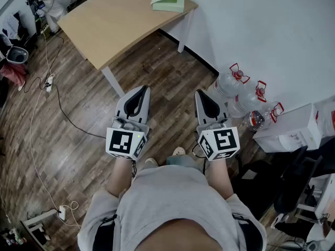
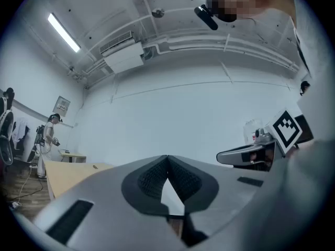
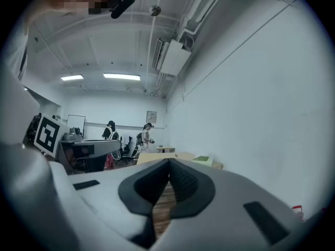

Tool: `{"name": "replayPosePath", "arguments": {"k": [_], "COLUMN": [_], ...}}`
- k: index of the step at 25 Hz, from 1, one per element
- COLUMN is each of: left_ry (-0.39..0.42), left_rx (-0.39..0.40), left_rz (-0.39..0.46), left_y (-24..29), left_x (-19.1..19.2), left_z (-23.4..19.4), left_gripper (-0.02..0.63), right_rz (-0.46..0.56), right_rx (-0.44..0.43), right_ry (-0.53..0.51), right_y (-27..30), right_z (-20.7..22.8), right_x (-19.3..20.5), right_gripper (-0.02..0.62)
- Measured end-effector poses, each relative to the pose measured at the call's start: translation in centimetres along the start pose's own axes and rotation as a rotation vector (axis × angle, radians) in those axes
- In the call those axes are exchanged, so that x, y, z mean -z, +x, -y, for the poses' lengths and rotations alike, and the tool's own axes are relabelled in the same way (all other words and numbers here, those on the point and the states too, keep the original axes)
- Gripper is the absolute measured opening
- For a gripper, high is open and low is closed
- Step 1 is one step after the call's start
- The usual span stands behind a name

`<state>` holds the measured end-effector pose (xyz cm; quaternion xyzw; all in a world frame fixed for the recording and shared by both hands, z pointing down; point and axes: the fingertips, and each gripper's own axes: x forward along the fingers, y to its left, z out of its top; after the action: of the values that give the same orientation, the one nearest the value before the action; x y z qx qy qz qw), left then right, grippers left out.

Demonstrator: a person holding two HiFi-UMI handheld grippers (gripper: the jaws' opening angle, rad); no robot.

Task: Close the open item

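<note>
Person is standing on a dark wood-plank floor [image 1: 78,114], boards matte and streaked, with a thin white cable [image 1: 32,119] trailing across it well left of the left gripper [image 1: 141,90]. Both grippers are pointing roughly level, side by side, grey moulded shells with black ribbed pads. The left gripper's jaws are sitting closed tip to tip with nothing between them; the right gripper [image 1: 201,94] is showing the same, pads meeting and empty. A light wooden table [image 1: 110,20] with a smooth, curved-edged top and white legs is standing ahead of the left gripper, its far end against a plain white wall [image 1: 272,30]. The pale green box [image 1: 168,0] is lying on that far corner, ahead of both grippers and well apart from them, flat and rectangular with a paler flap on top; how far open is not readable from here. Clear plastic water bottles [image 1: 235,82] with red handles are clustering against the wall just right of the right gripper, a white carton [image 1: 293,132] beside them
</note>
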<state>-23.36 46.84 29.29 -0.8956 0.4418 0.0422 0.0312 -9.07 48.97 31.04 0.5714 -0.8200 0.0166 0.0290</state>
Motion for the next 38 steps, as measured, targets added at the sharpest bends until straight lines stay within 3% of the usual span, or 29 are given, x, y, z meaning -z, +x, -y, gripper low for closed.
{"name": "replayPosePath", "arguments": {"k": [15,24,38], "left_ry": [-0.008,0.0,0.074], "left_rx": [0.012,-0.011,-0.058], "left_rz": [0.004,0.01,-0.006], "left_y": [1.4,4.9,11.5], "left_x": [0.0,0.4,1.5], "left_z": [1.5,2.6,4.8], "left_gripper": [0.015,0.017,0.017], "right_rz": [-0.003,0.029,0.029], "right_rx": [-0.004,-0.022,-0.125], "right_ry": [-0.013,0.006,0.003], "right_y": [-0.4,0.9,3.5], "right_z": [1.3,5.0,11.1], "right_x": [0.0,-0.3,0.5], "right_gripper": [0.011,0.011,0.011]}}
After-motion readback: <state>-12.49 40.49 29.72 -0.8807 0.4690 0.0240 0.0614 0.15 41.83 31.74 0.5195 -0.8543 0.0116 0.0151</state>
